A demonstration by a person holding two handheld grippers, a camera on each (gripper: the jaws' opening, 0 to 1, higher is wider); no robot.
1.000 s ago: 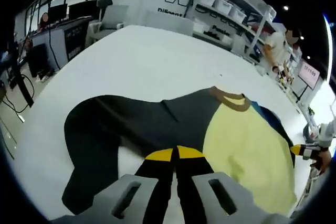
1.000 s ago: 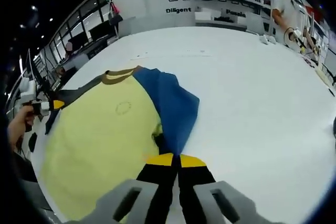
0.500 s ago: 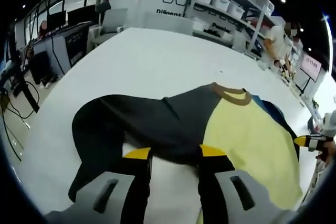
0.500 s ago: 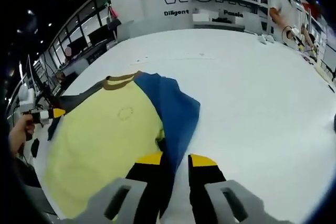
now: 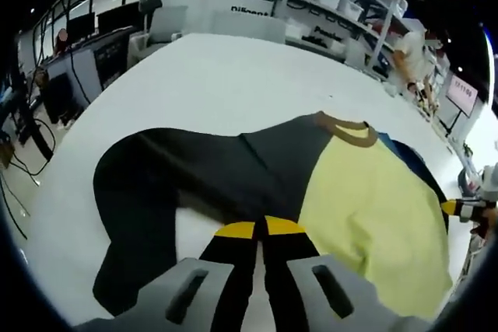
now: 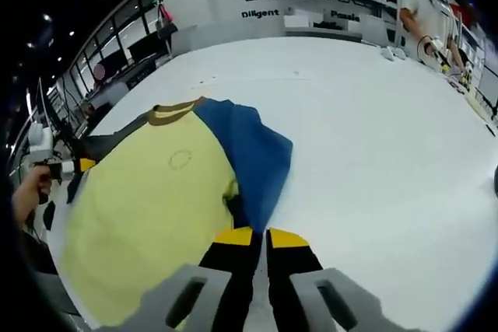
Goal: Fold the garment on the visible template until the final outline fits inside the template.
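Note:
A shirt lies flat on the white table. It has a yellow body, a brown collar, a dark grey side and sleeve and a blue sleeve. My left gripper is shut at the lower edge of the dark grey part, where it meets the yellow. My right gripper is shut on the lower tip of the folded blue sleeve. The right gripper also shows past the shirt's far side in the left gripper view. In the right gripper view the left gripper is held in a hand.
Bare white table stretches beyond the shirt and to the right of the blue sleeve. Shelves with bins and a standing person are at the back. Desks with monitors stand off the table's left side.
Both grippers were shut a second ago, stood open half a second ago, and are shut again now at the shirt's near edge. The shirt lies much as before.

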